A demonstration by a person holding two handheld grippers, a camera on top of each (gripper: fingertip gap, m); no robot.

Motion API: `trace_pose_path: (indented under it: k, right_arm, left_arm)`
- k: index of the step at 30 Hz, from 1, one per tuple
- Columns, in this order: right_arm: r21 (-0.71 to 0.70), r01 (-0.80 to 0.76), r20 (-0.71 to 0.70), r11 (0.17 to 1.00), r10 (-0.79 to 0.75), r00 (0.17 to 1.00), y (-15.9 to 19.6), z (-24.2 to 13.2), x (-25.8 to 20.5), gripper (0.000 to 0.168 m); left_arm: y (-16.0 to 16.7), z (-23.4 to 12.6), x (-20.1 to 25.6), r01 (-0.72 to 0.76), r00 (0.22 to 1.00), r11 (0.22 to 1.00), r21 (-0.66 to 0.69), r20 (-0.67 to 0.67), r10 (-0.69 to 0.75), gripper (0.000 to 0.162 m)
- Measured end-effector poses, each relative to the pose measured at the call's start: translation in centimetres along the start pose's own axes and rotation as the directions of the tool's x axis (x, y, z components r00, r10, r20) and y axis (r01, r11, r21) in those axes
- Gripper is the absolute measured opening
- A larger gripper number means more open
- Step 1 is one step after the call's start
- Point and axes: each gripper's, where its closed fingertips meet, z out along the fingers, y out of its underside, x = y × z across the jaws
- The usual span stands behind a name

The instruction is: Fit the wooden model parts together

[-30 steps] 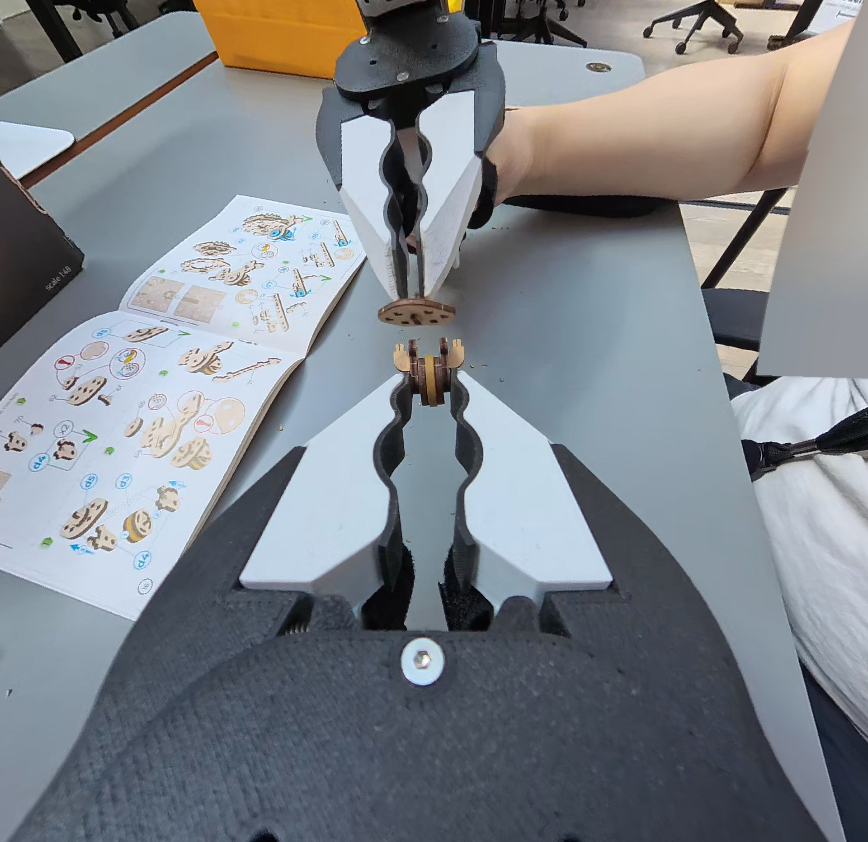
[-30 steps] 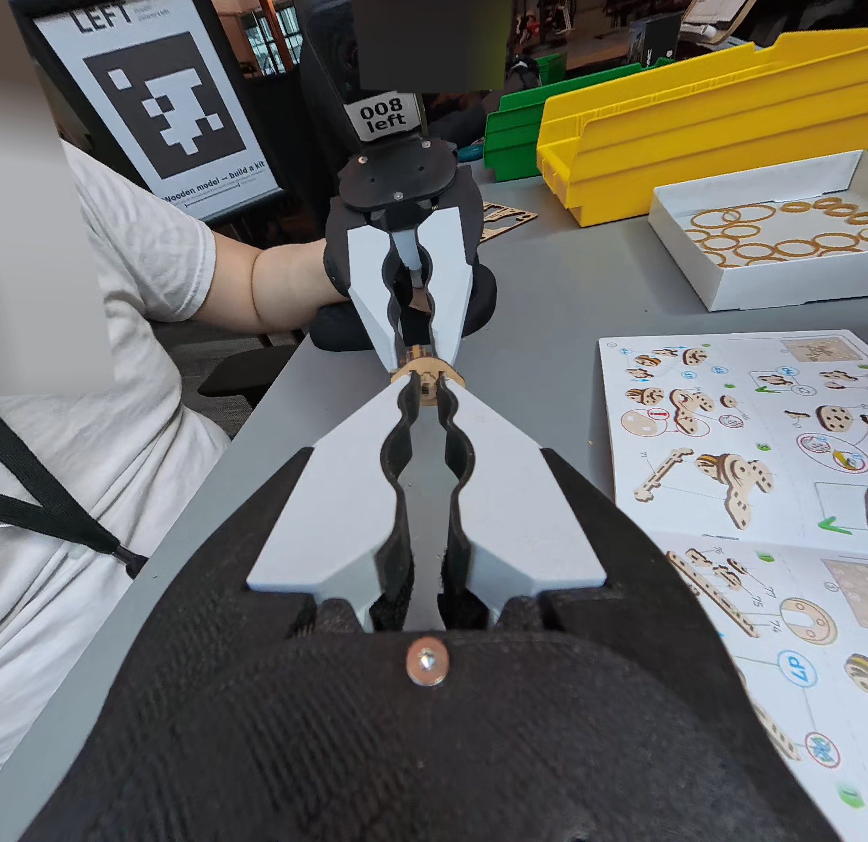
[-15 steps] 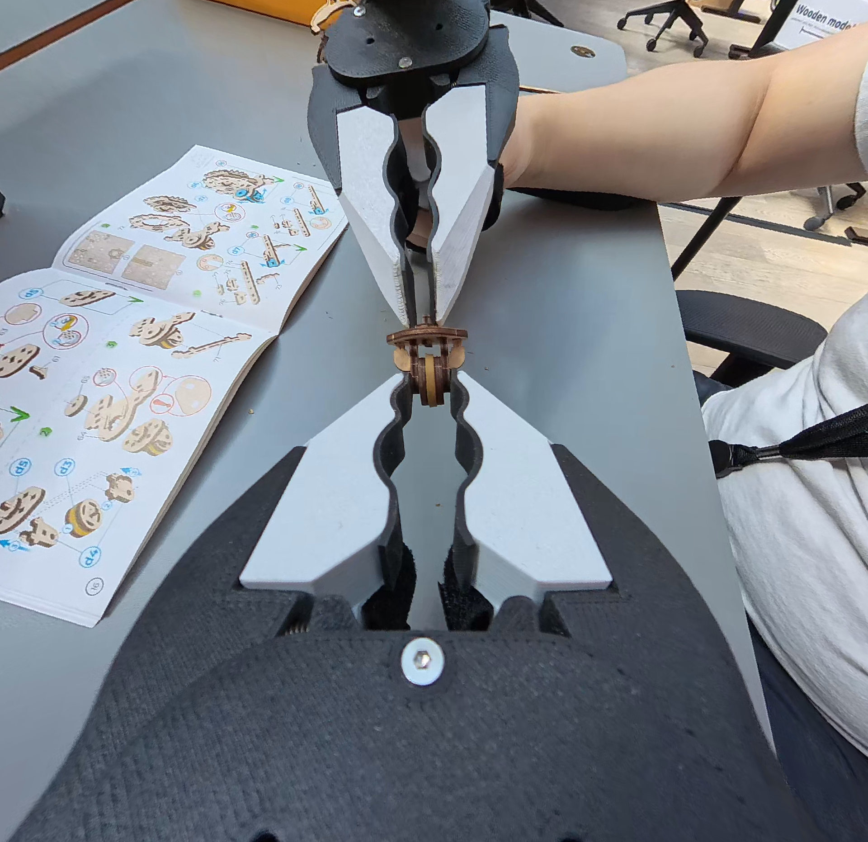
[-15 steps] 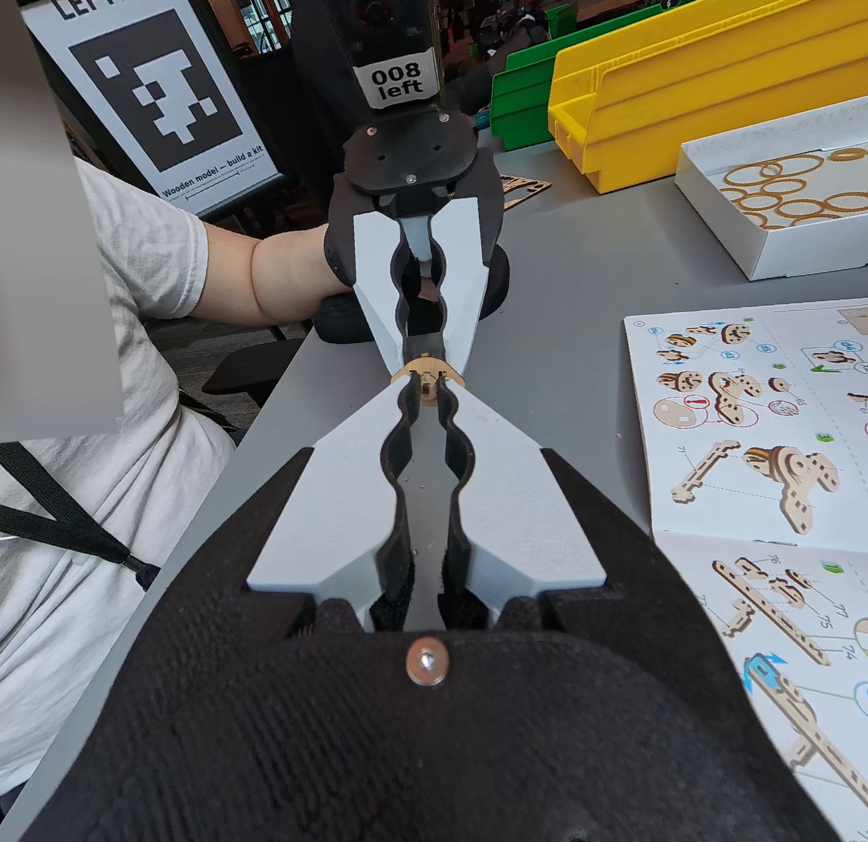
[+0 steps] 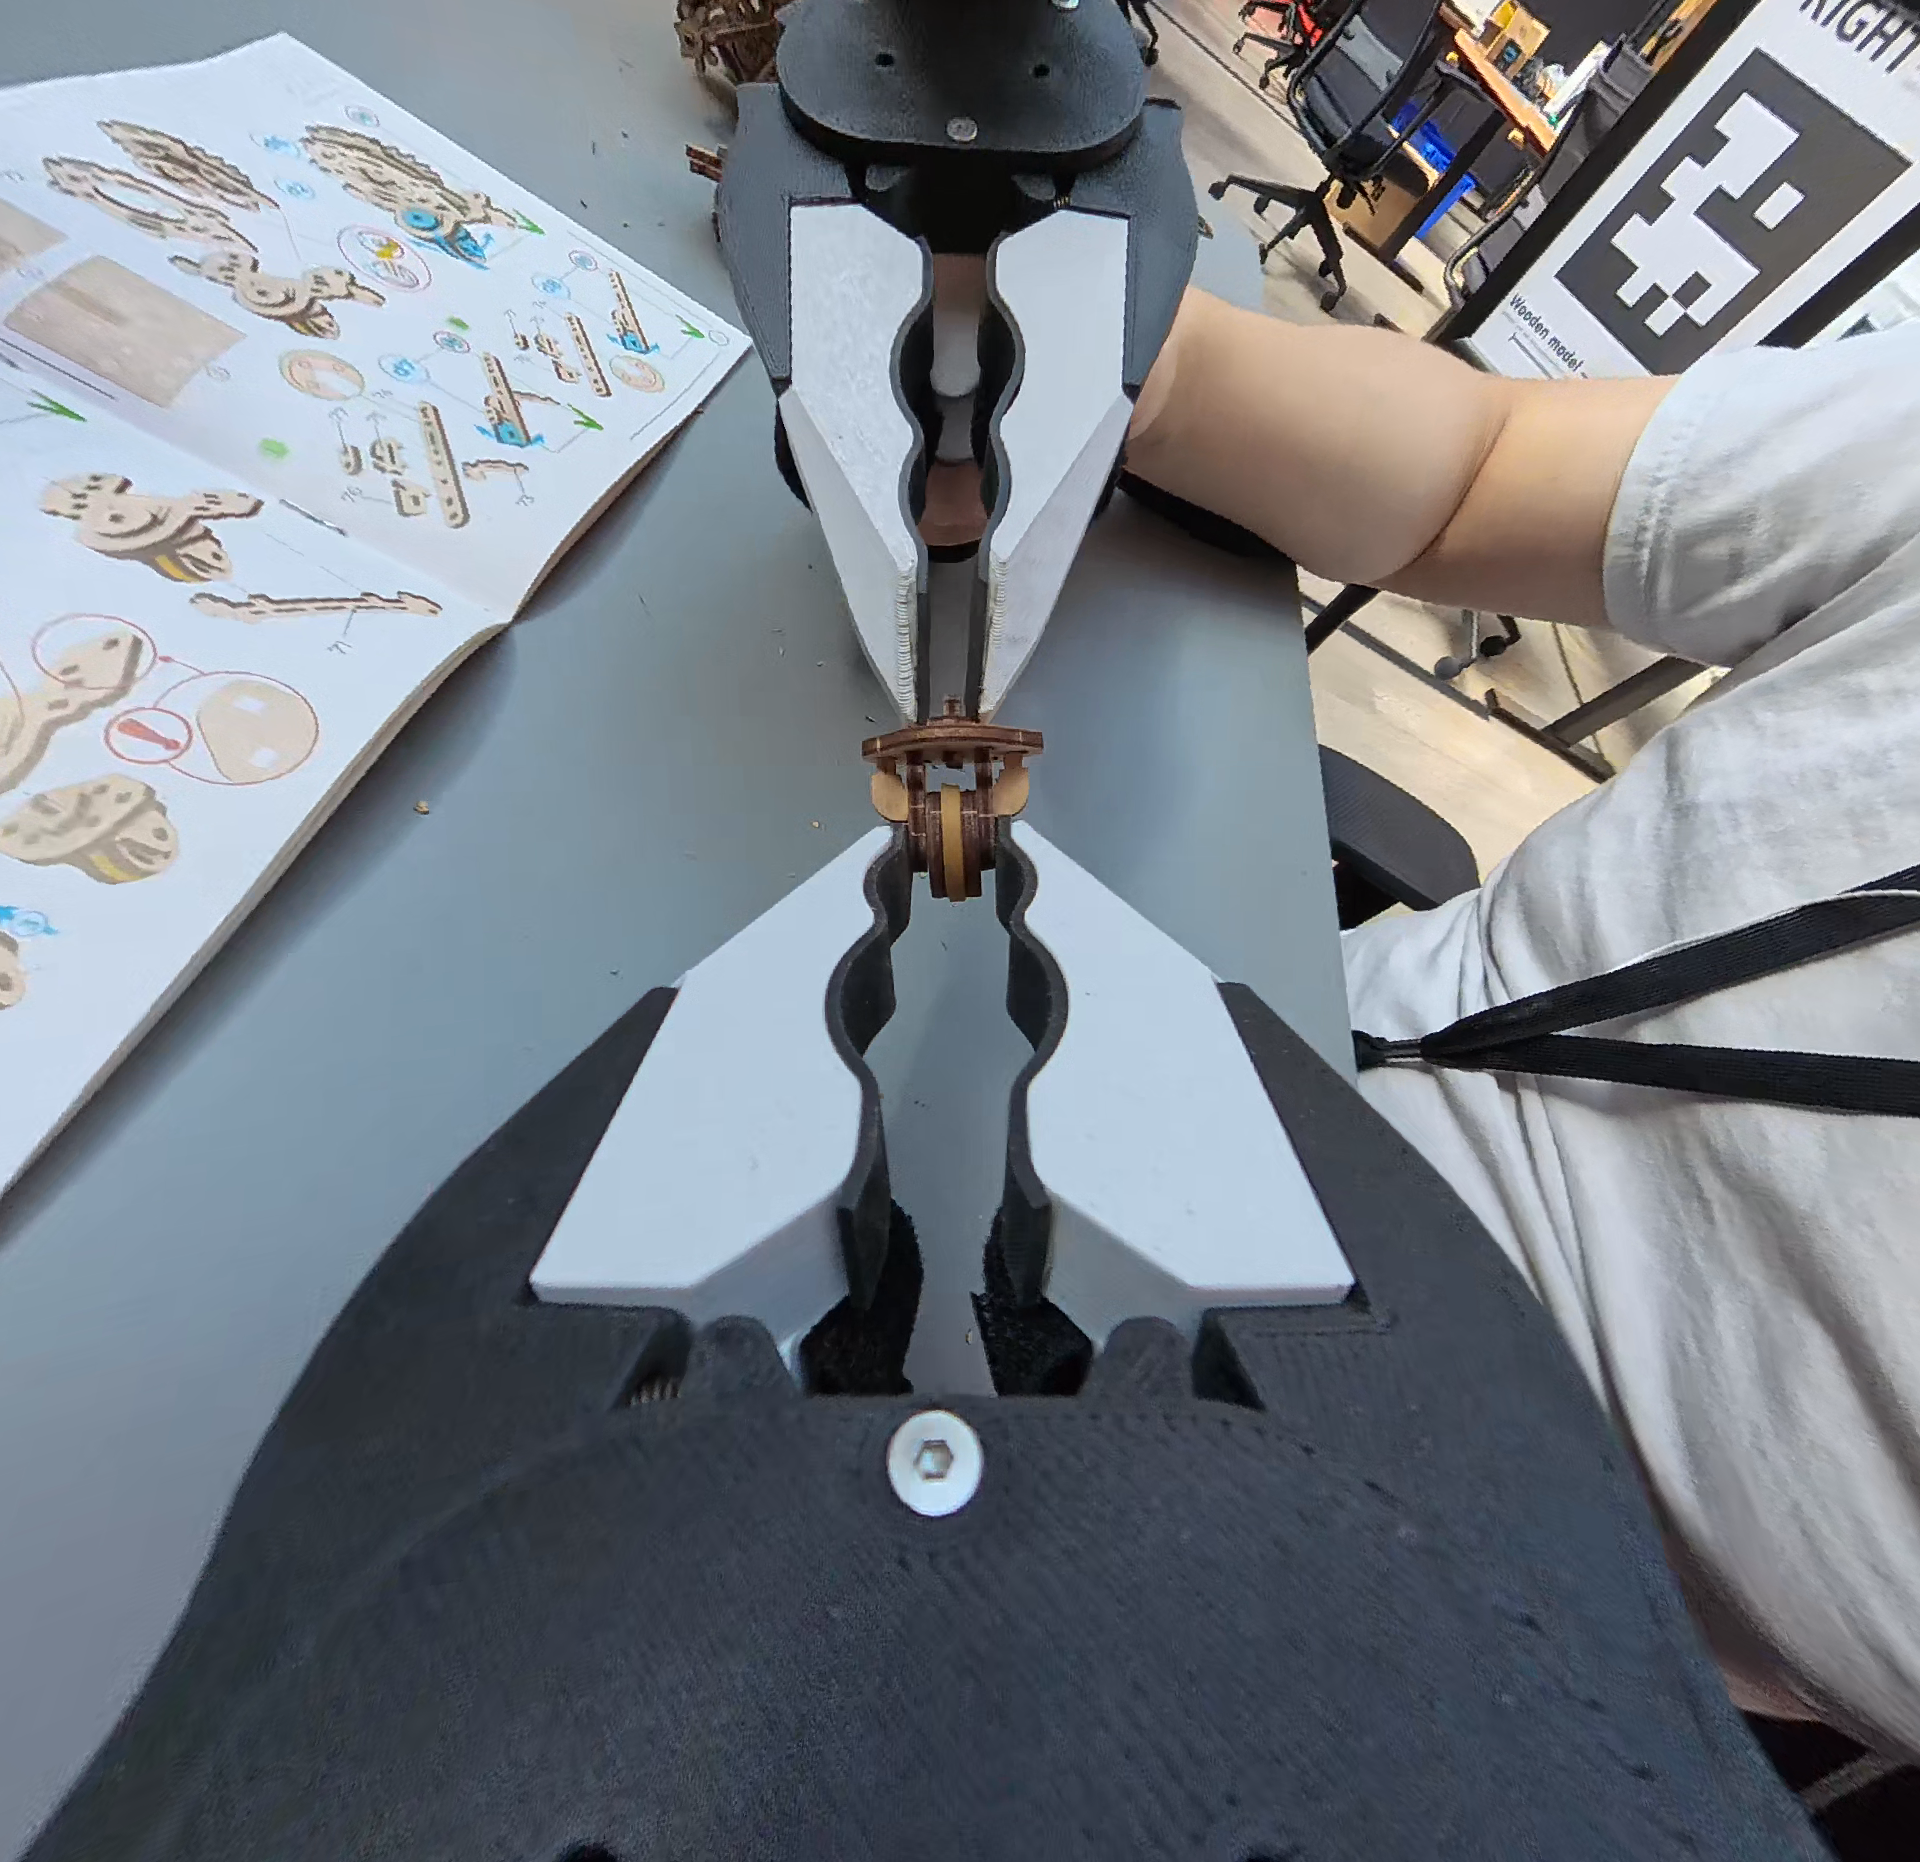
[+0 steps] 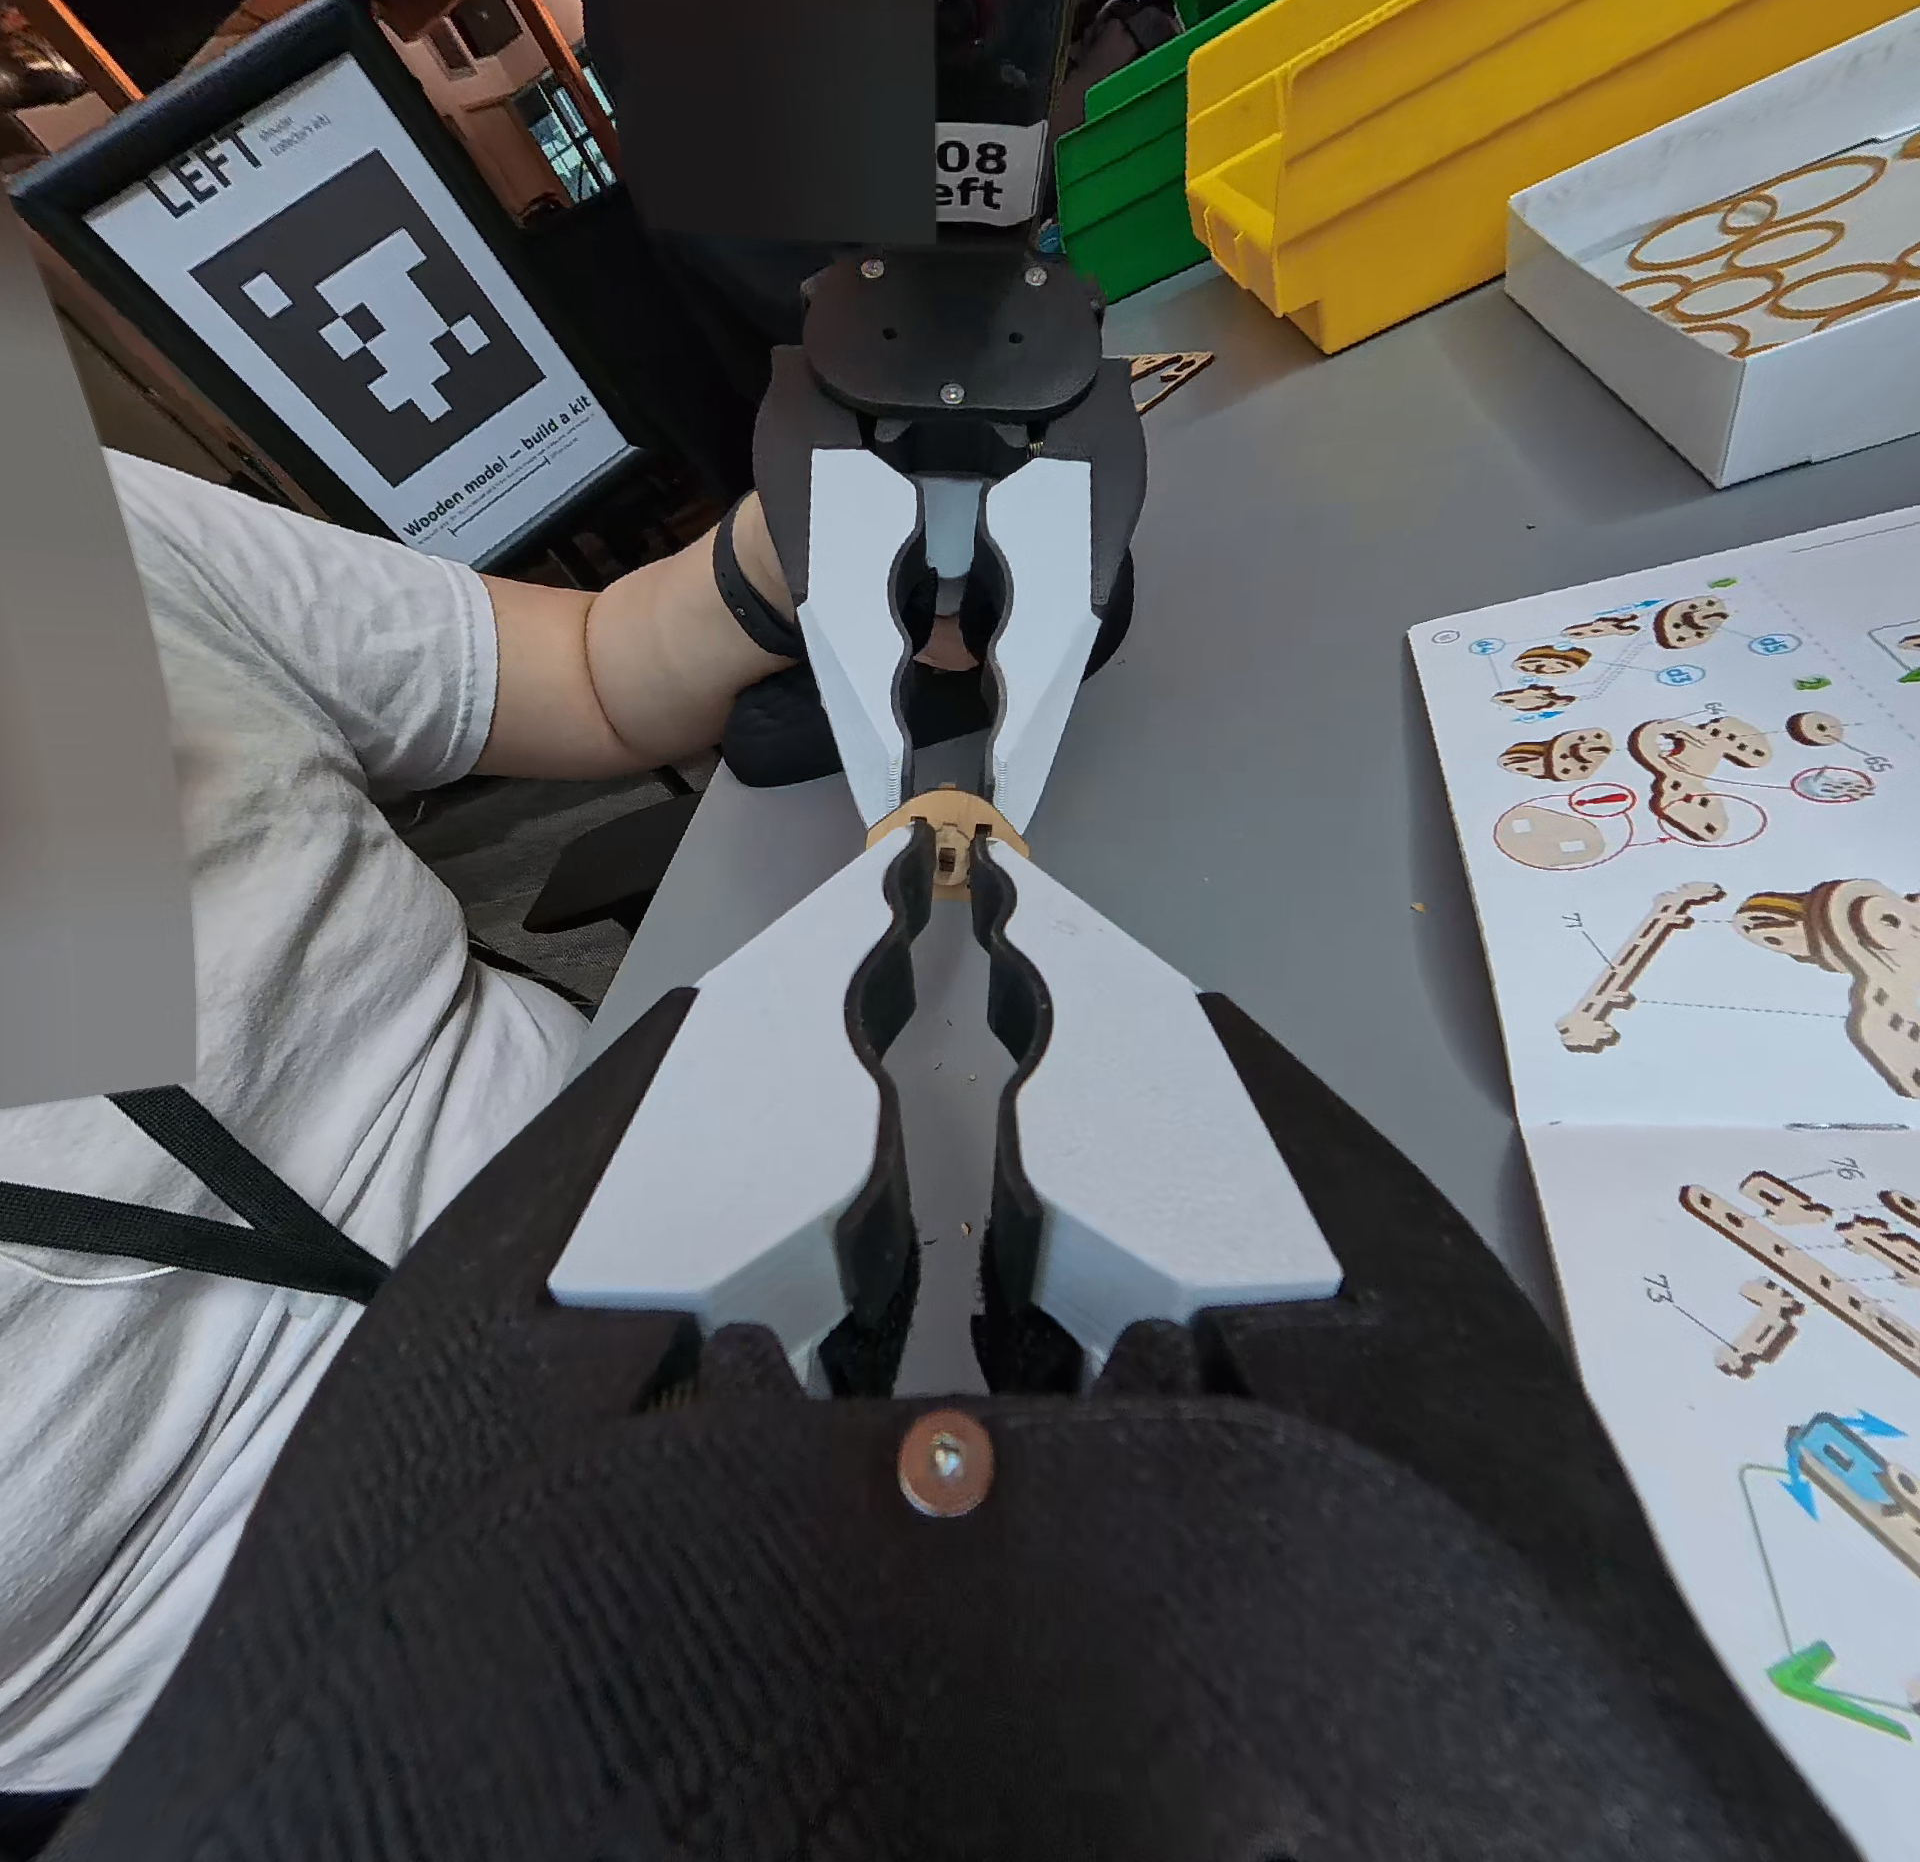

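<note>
My left gripper [image 5: 951, 862] is shut on a small wooden sub-assembly [image 5: 951, 825] with a round core and two prongs, held above the grey table [image 5: 623, 773]. My right gripper [image 5: 948, 706] faces it tip to tip and is shut on a round wooden disc [image 5: 951, 742], seen edge-on. The disc sits across the prongs of the sub-assembly. In the right wrist view, my right gripper [image 6: 948, 862] grips the disc [image 6: 940, 820] at its middle, and my left gripper [image 6: 945, 794] meets it from the far side.
An open instruction booklet [image 5: 312, 410] lies beside the grippers and also shows in the right wrist view [image 6: 1714, 877]. Yellow bins [image 6: 1455, 98], a green bin [image 6: 1122, 181] and a white tray [image 6: 1870, 410] of wooden rings stand at the back. The person's arms and torso lie along the table edge. Only a small space, under 4 cm, lies between the two pairs of fingers.
The disc and the sub-assembly were a short gap apart one second ago. The two grippers have come together and the disc now sits on the prongs.
</note>
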Motion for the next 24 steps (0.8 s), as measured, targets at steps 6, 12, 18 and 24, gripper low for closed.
trace_pose_path:
  k: [6,12,18,24]
  right_arm:
    - [-0.001,-0.127,0.034,0.992,0.127,0.991,0.4,0.3,0.6,0.005]
    - [-0.028,-0.285,0.015,0.958,0.286,0.958,1.0,0.3,1.8,0.006]
    - [-0.110,-0.352,-0.044,0.929,0.350,0.936,2.6,0.4,2.5,0.008]
    - [-0.155,-0.339,-0.116,0.928,0.323,0.939,3.4,0.4,3.1,0.011]
  left_arm:
    - [0.4,0.1,-0.2,0.174,0.983,0.985,-0.012,-0.056,-0.174,0.014]
    - [0.8,0.3,-1.2,0.276,0.960,0.961,-0.026,-0.031,-0.277,0.014]
    - [1.9,1.1,-2.2,0.320,0.947,0.943,-0.095,0.040,-0.317,0.014]
    - [2.6,1.4,-3.0,0.306,0.949,0.944,-0.125,0.120,-0.292,0.014]
